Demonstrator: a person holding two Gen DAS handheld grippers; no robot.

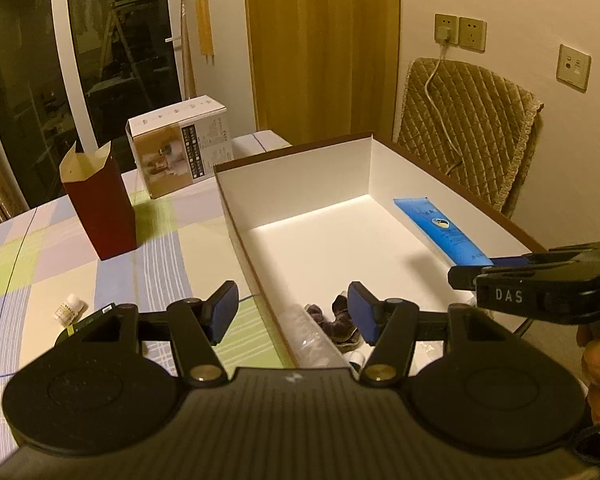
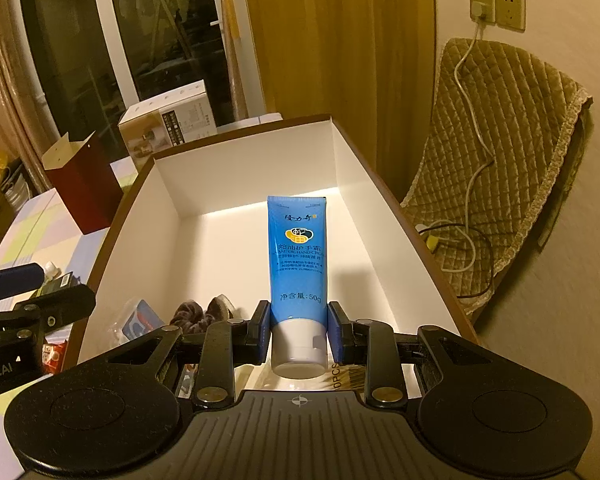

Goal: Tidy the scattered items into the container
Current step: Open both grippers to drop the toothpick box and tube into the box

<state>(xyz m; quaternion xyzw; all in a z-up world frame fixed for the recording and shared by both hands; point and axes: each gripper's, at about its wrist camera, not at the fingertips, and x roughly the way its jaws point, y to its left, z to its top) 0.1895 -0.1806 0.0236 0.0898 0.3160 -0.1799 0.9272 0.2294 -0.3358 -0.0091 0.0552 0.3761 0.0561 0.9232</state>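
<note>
My right gripper (image 2: pixel 299 332) grips a blue hand-cream tube (image 2: pixel 298 256) over the white box (image 2: pixel 148 200); my left gripper (image 1: pixel 292 312) hangs released, empty, above the box's near rim.

A blue hand-cream tube (image 2: pixel 298 256) with a white cap is held above the white-lined box (image 2: pixel 172 216); a dark scrunchie (image 2: pixel 204 312) lies inside.

Background clutter
Red bag (image 1: pixel 102 208) and carton (image 1: pixel 180 148) upright on checked cloth (image 1: pixel 160 240); quilted chair (image 2: pixel 500 160) under wall sockets (image 1: pixel 460 32).
</note>
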